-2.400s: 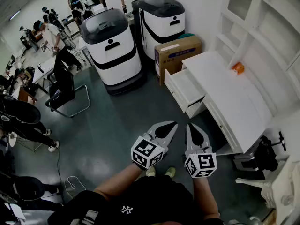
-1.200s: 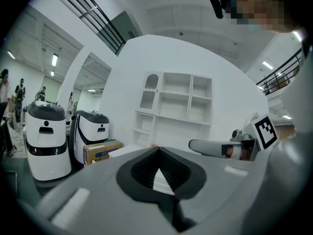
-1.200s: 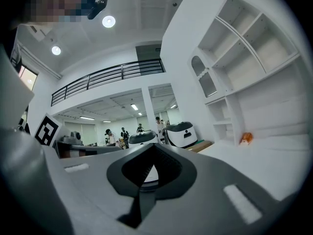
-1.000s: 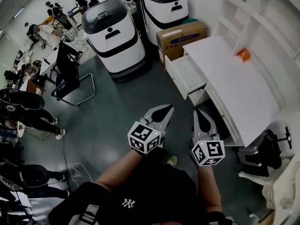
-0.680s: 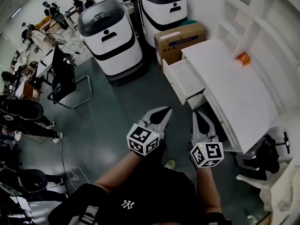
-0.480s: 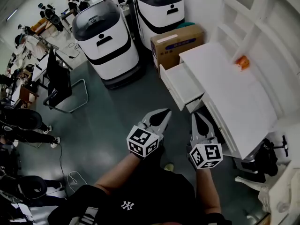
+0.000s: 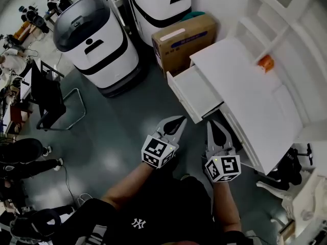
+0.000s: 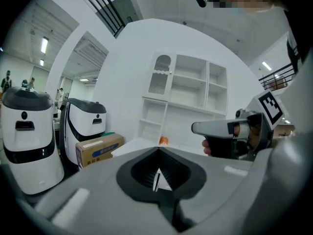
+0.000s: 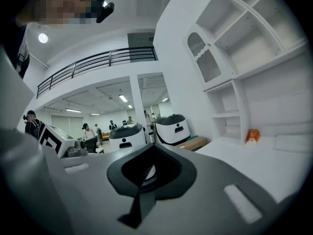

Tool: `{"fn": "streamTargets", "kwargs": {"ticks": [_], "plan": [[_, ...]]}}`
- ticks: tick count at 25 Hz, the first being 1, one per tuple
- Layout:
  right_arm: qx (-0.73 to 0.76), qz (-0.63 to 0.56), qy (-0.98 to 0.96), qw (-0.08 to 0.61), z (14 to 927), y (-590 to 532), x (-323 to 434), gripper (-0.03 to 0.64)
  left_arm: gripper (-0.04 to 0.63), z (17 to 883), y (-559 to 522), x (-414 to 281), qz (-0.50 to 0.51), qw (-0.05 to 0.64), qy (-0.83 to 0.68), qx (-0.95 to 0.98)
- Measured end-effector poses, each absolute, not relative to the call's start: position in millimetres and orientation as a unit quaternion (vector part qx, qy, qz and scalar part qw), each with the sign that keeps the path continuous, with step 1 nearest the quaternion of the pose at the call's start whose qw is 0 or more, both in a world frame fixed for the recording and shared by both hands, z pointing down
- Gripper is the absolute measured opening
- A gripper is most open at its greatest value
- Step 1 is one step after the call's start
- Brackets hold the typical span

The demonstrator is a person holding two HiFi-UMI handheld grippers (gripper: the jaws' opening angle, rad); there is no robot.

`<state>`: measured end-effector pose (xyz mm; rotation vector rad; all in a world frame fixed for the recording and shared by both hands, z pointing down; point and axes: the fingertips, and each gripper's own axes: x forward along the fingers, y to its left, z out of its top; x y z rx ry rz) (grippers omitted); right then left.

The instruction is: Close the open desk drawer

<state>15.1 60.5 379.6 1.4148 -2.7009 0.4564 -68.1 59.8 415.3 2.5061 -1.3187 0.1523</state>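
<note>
The white desk (image 7: 250, 98) stands at the right, with its drawer (image 7: 196, 92) pulled out toward the left and showing nothing inside. My left gripper (image 7: 177, 121) and right gripper (image 7: 214, 127) are held side by side over the dark floor, just short of the drawer's near corner. Both are shut with nothing in them and touch nothing. In the left gripper view the shut left gripper (image 8: 157, 152) points toward the desk, and the right gripper (image 8: 196, 128) shows at the right. The right gripper view shows its shut gripper (image 9: 152, 147) and the desk top (image 9: 244, 155).
A small orange object (image 7: 265, 63) sits at the back of the desk, below white shelves (image 7: 286, 14). A cardboard box (image 7: 181, 40) stands beside the drawer. Two white and black machines (image 7: 94, 42) (image 7: 161, 4) stand behind it. A black chair (image 7: 51, 98) and people are at the left.
The person has stepped closer to the desk: the drawer now lies just ahead of both grippers. Both grippers have stayed shut and side by side.
</note>
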Motion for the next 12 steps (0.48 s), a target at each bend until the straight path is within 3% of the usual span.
{"fn": "streamTargets", "kwargs": {"ticks": [12], "plan": [[0.481, 0.161, -0.859, 0.070, 425.5, 16.7, -4.0, 0.021, 0.000, 481.6, 7.0, -84.4, 0.072, 0.181, -0.430, 0.881]]}}
